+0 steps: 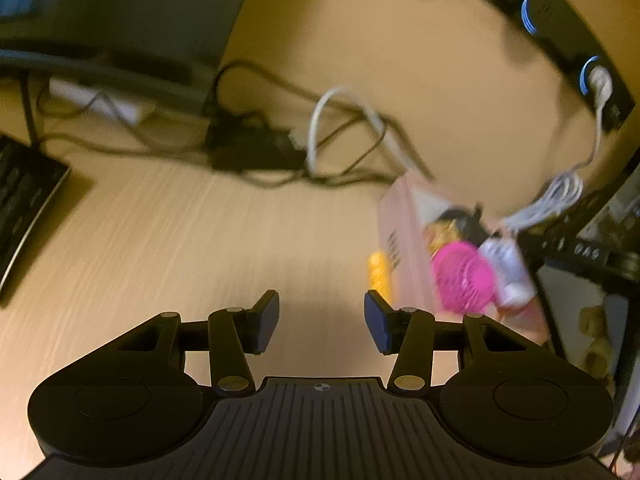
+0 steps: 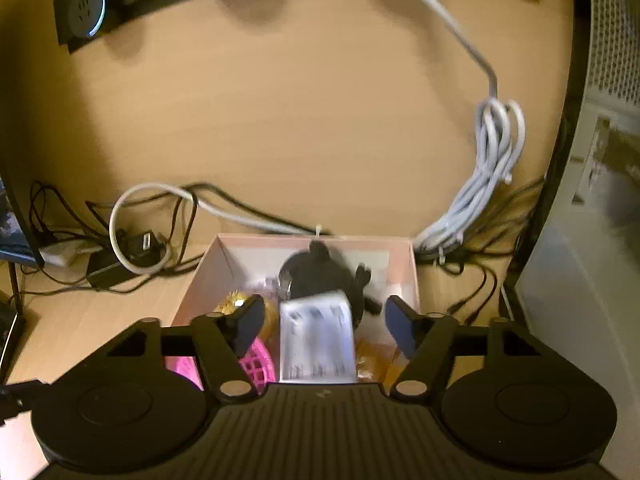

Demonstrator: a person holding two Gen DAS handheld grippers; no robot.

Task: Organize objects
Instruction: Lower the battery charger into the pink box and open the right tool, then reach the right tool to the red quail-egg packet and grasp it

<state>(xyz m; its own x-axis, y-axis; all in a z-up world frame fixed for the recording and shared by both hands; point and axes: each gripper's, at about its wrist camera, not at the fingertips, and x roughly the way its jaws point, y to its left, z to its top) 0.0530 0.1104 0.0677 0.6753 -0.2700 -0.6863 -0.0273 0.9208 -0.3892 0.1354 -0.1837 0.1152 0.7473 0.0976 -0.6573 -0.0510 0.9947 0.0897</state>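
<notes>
- Left claw [image 1: 321, 320]: jaws apart, nothing between them, hanging over bare worktop [image 1: 180, 232].
- Right claw [image 2: 325, 324]: jaws apart, poised over the pink box [image 2: 414, 276]; the white packet [image 2: 318, 344] sits in the gap below, can't tell if a pad touches it.
- Pink box sits on the worktop near the back wall, to the right of the left claw.
- In the box: white packet, pink mesh item [image 2: 256, 364], gold ball [image 2: 232, 304], black gadget [image 2: 316, 276] at the far end, orange wrapper [image 2: 376, 360] at right.
- Left view is blurred; a yellow item [image 1: 378, 270] lies on the worktop just beside the box's outer wall.
- Behind the box: black cables [image 2: 72, 236], white looped cable [image 2: 132, 216], bundled white cord [image 2: 486, 176] hanging from the socket strip [image 2: 86, 10].
- Keyboard [image 1: 24, 204] at far left of the left view.
</notes>
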